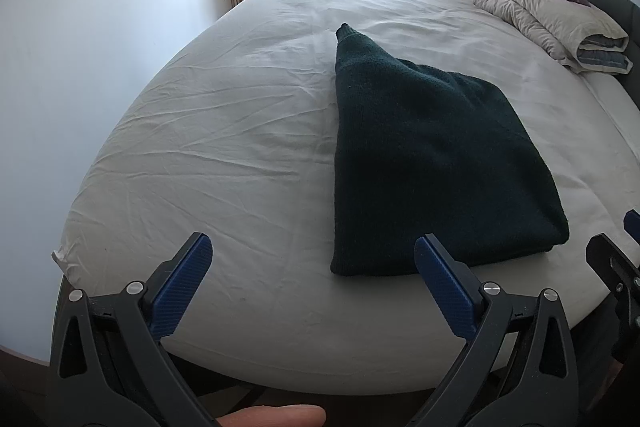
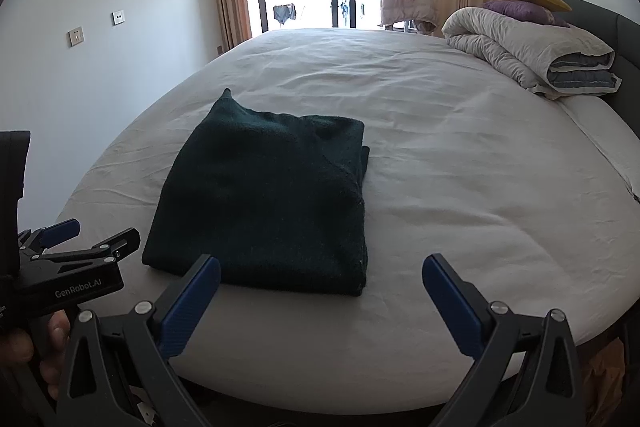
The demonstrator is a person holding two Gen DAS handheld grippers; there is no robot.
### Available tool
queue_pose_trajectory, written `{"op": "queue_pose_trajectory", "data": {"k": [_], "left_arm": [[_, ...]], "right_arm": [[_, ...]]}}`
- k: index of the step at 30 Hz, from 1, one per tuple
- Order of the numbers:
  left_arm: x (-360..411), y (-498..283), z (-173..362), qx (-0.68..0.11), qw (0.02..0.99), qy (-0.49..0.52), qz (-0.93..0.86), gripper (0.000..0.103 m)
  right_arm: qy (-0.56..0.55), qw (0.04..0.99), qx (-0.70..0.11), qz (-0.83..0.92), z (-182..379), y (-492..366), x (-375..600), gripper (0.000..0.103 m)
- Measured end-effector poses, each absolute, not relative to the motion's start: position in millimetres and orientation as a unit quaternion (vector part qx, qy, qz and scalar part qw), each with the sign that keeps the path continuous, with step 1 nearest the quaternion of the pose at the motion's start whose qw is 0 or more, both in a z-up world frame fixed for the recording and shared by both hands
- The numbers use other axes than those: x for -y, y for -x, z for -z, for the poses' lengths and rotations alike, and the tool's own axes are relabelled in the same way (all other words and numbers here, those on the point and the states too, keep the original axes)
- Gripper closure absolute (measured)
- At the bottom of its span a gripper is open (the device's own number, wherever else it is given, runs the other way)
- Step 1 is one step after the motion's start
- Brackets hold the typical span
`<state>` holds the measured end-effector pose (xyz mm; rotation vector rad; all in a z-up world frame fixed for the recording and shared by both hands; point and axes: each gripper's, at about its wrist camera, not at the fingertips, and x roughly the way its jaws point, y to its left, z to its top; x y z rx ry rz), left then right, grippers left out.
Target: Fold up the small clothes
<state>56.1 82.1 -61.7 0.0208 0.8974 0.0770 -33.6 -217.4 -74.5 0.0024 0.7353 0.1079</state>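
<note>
Blue pads line the fingers of both grippers, and both stand wide open with nothing between them. The left gripper (image 1: 312,255) hovers above the near edge of the bed (image 1: 240,155), and its right finger is just in front of the sweater's near left corner. The right gripper (image 2: 320,275) waits in the same manner, with its left finger just in front of the sweater's near edge. I think they are held back and open because the cloth is not gripped at this moment, so the person can look at the result.

Next comes the dark green sweater (image 2: 272,203), lying flat on the white sheet close to the near edge. It is already folded in a thick packet, but one sleeve cuff (image 1: 345,30) sticks out at the far left corner. In my judgement this cuff still needs to be tucked in.

Further away, a rolled duvet (image 2: 532,55) with two cushions lies near the headboard, probably put aside to give free space. Behind is the window with curtains.
</note>
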Motion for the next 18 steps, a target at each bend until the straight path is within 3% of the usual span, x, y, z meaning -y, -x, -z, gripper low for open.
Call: {"op": "queue_pose_trajectory", "data": {"k": [18], "left_arm": [[-81.0,-55.4,62.9,-0.435,0.900,-0.010,-0.037,0.000]], "right_arm": [[-0.002,0.931,-0.361,-0.053,75.0,34.5,215.6,0.000]]}}
